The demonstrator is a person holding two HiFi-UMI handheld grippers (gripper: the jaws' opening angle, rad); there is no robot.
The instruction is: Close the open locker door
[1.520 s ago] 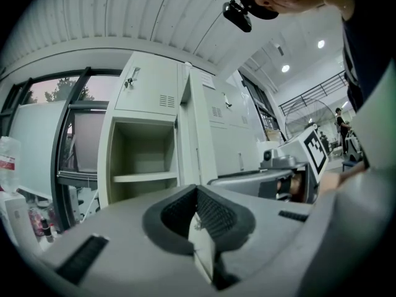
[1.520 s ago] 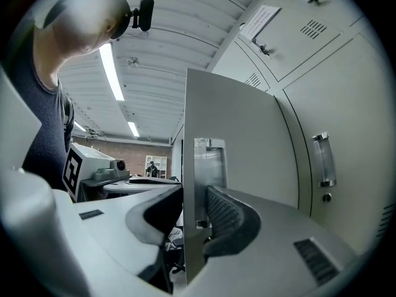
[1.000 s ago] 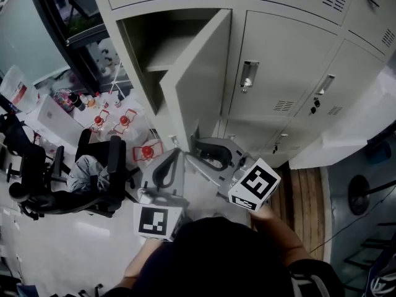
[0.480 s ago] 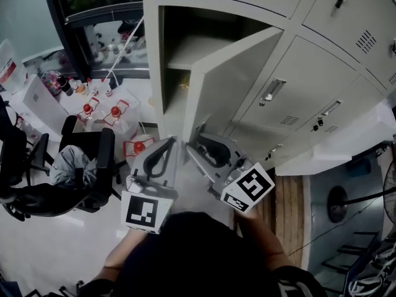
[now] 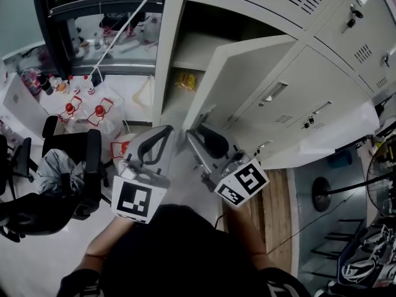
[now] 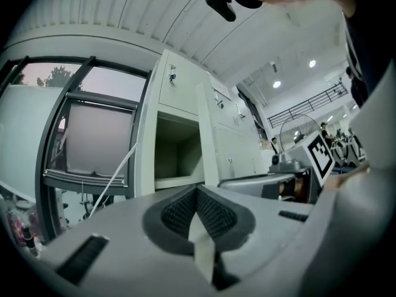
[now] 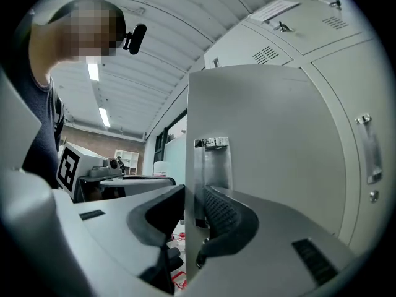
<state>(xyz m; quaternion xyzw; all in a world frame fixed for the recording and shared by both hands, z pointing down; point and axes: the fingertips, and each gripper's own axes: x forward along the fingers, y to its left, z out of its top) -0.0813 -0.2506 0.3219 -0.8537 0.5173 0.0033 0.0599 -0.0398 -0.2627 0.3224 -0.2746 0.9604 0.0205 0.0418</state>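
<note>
The locker door (image 7: 278,135) stands ajar, its free edge between the fingers of the right gripper (image 7: 193,193), which have just been closing on it. The right gripper view shows what the head view cannot. One pad lies on the outer face, over the lower part of the metal handle (image 7: 212,159), and the other on the inner side, seemingly pressing. Left of those fingers, the left gripper (image 6: 197,189) faces the open compartment (image 6: 176,153) ahead, its fingers drawn together at the tips with nothing between. Only the head view shows a yellow packet (image 5: 185,80) inside, beyond both pairs of fingers.
</note>
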